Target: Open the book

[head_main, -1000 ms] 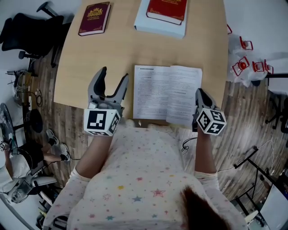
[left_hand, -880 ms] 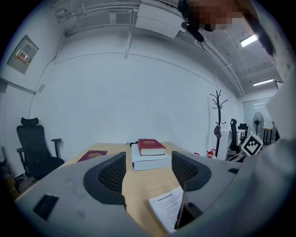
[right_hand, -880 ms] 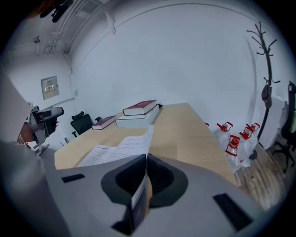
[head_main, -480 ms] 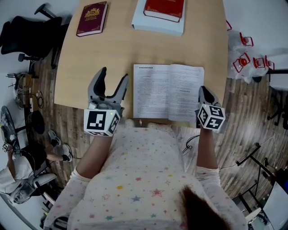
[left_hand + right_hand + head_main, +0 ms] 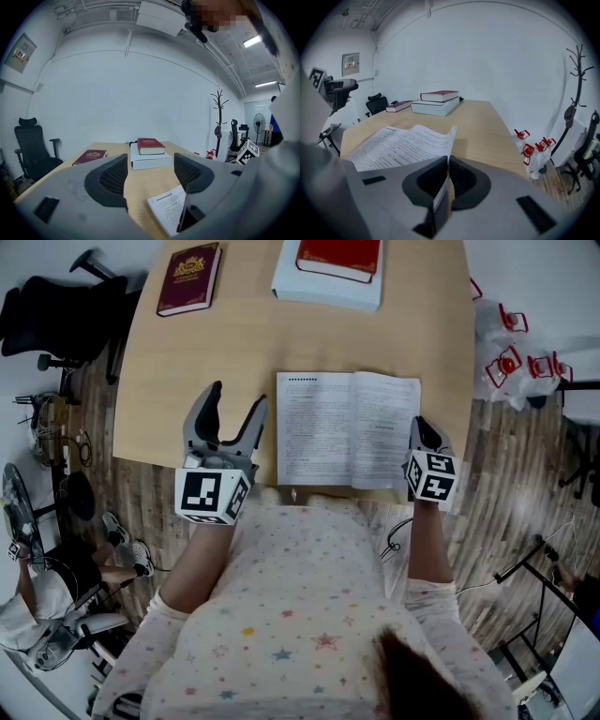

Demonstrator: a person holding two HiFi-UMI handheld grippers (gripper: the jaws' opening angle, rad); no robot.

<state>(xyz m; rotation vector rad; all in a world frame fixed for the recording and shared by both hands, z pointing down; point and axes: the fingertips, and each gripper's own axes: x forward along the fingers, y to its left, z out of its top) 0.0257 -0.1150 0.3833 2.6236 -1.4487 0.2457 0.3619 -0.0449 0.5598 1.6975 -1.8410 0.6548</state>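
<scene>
Open already and lying flat, print side up, at the near edge of the counter (image 5: pixel 234 352): the book (image 5: pixel 347 427), squarely in front of the person. Right claw (image 5: pixel 420 430) at the book's right margin, jaws pressed together on a thin bundle of paper there. Seemingly the outermost leaves and perhaps the cover, though hard to separate in the right gripper view. Right-hand page curling slightly upward ahead of those jaws.

Left claw (image 5: pixel 237 401) just beside the book's left margin, not touching it, jaws spread wide with only bare counter between them. In the left gripper view, a corner of the printed page showing below the right-hand jaw.

Further back on the counter, well apart from the book: a maroon volume (image 5: pixel 190 277) near the far left corner, and a red volume (image 5: pixel 339 257) stacked on a thick white block (image 5: pixel 323 292) at the far middle.

Off the counter: a black office chair (image 5: pixel 56 310) to the left, and a plastic bag (image 5: pixel 511 362) holding red-trimmed items on the wooden floor (image 5: pixel 525 484) to the right.
</scene>
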